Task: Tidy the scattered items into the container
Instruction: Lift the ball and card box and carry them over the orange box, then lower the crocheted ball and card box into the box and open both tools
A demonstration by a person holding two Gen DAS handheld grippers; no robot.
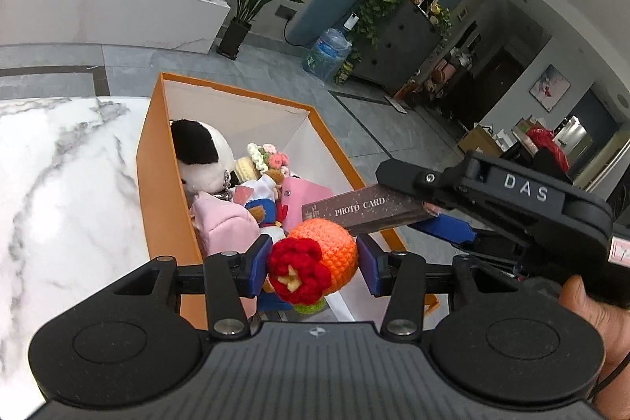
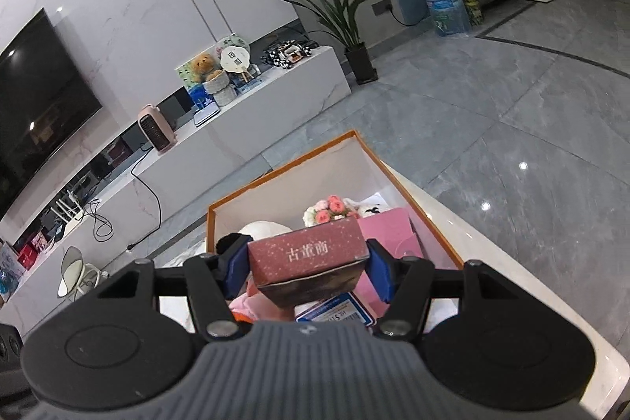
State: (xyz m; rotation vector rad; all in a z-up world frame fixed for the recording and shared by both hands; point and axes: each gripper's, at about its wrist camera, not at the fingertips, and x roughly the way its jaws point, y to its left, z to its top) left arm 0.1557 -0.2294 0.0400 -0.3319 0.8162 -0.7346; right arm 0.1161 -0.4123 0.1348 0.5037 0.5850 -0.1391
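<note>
An orange box [image 1: 157,160] with white inside walls stands on the marble table [image 1: 59,164], partly filled with plush toys, a pink pouch and crochet flowers. My left gripper [image 1: 313,258] is shut on an orange crochet toy [image 1: 327,243] with a red flower, held above the box's near end. My right gripper [image 2: 309,262] is shut on a dark red photo card box [image 2: 311,254] and holds it over the orange box [image 2: 283,170]. In the left wrist view the right gripper [image 1: 429,209] comes in from the right with the card box [image 1: 354,209].
The box holds a black and white plush [image 1: 201,156], a pink pouch [image 1: 224,223], a pink folder [image 2: 390,235] and a flower bunch [image 2: 330,207]. A blue and white card [image 2: 334,313] lies under my right gripper. Grey floor lies beyond the table edge.
</note>
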